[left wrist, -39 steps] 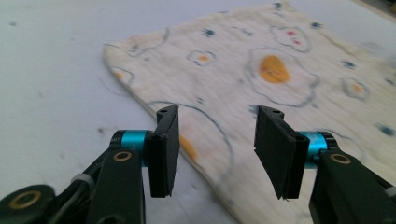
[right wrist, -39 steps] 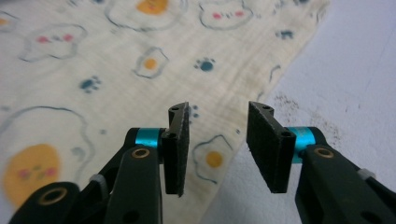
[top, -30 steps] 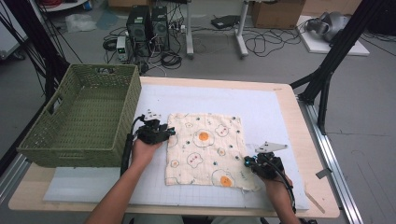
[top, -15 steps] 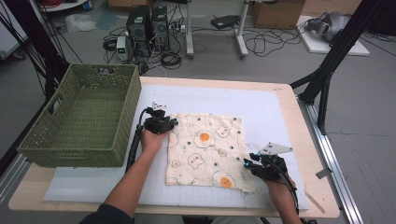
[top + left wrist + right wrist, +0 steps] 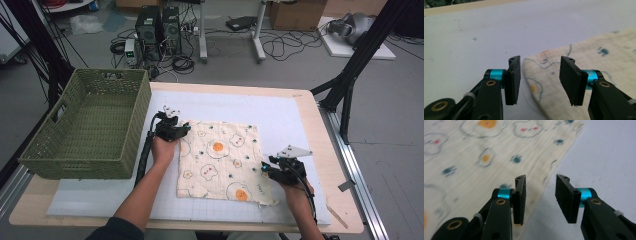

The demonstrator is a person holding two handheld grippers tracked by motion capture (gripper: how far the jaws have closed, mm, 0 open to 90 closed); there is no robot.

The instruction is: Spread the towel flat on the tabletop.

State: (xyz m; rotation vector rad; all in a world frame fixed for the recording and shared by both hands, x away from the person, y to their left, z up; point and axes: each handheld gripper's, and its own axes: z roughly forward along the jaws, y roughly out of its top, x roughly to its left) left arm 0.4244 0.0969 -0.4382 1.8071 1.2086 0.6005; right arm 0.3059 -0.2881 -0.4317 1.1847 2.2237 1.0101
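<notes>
Both grippers had just been opening, nothing pinched: left gripper (image 5: 540, 80) straddled the cloth's (image 5: 220, 160) far-left corner, right gripper (image 5: 540, 198) its right edge, near corner.

A green woven basket (image 5: 85, 127) sits at the left end of the worktop (image 5: 305, 107), partly on the white grid mat (image 5: 280, 117). Beyond the worktop, on the grey floor, stand two black computer towers (image 5: 159, 27) among loose cables (image 5: 280, 47), with a cardboard box (image 5: 295, 12) farther right.

obstacle: basket (image 5: 85, 127) left of cloth (image 5: 220, 160) | free: mat (image 5: 285, 115) beyond
</notes>
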